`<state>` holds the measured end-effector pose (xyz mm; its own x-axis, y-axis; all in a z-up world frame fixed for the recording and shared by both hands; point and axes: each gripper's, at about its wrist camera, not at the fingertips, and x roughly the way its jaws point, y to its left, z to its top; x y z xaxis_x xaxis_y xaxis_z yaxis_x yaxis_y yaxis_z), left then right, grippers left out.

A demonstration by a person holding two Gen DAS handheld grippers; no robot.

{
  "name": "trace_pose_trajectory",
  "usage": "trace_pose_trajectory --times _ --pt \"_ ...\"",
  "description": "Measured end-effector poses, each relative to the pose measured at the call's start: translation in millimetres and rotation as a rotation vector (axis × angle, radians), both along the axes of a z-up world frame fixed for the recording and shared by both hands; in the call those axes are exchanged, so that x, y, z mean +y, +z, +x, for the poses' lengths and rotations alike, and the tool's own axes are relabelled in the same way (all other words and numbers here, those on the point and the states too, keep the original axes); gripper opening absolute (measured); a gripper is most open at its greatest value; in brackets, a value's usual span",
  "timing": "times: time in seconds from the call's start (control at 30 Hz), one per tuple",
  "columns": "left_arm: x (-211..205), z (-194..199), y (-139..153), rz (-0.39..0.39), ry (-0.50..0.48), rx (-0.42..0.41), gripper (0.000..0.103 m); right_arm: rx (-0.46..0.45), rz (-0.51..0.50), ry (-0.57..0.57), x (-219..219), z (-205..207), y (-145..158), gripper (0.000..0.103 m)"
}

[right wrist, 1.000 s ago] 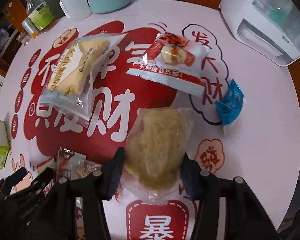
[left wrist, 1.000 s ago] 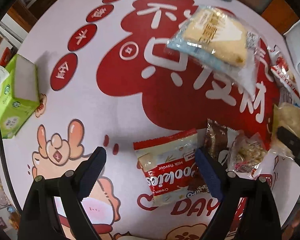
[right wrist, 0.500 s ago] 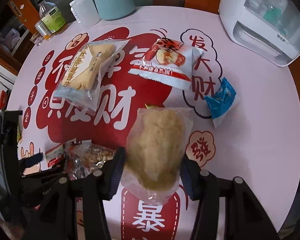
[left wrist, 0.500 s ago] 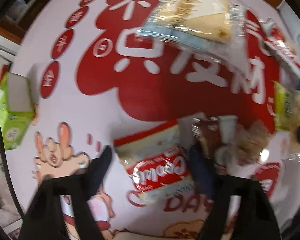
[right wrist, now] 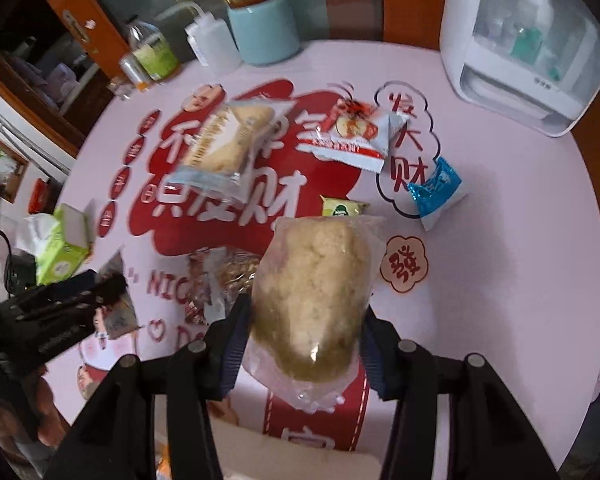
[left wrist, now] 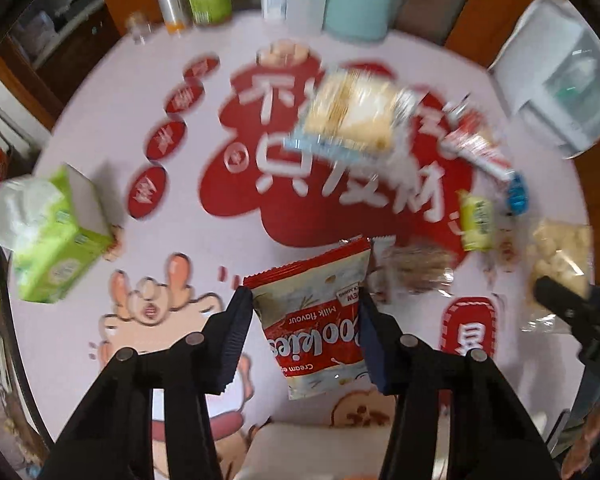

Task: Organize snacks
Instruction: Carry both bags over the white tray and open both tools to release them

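I have the red cookie packet (left wrist: 316, 320) between my left gripper (left wrist: 306, 334) jaws, still closing on it, lifted above the tablecloth (left wrist: 172, 208); my right gripper (right wrist: 304, 344) clamps the clear-wrapped pastry (right wrist: 312, 300), near the yellow-green snack (right wrist: 342, 208).

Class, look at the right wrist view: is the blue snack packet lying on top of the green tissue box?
No. The blue snack packet lies on the tablecloth at the right, far apart from the green tissue box at the left edge.
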<state>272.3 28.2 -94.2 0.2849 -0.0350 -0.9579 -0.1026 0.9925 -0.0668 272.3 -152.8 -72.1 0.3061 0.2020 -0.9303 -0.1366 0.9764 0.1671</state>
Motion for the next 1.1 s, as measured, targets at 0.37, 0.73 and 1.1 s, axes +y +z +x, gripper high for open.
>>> trace_pose_trajectory --times 0.37,0.73,1.1 --pt "27.7 -111.3 115.4 -0.026 -0.164 -0.25 0.049 -0.159 0.058 0.087 8.5 -101.4 77.4 0.05" --pt "5.3 -198.3 113.3 -0.123 -0.316 -0.277 0.05 -0.251 0.091 0.134 9.6 -200.6 84.1 0.05" --pt "-32.8 -251.5 44.1 -0.229 -0.388 -0.226 0.05 -0.323 0.017 -0.038 -16.4 -255.6 29.7 0.05"
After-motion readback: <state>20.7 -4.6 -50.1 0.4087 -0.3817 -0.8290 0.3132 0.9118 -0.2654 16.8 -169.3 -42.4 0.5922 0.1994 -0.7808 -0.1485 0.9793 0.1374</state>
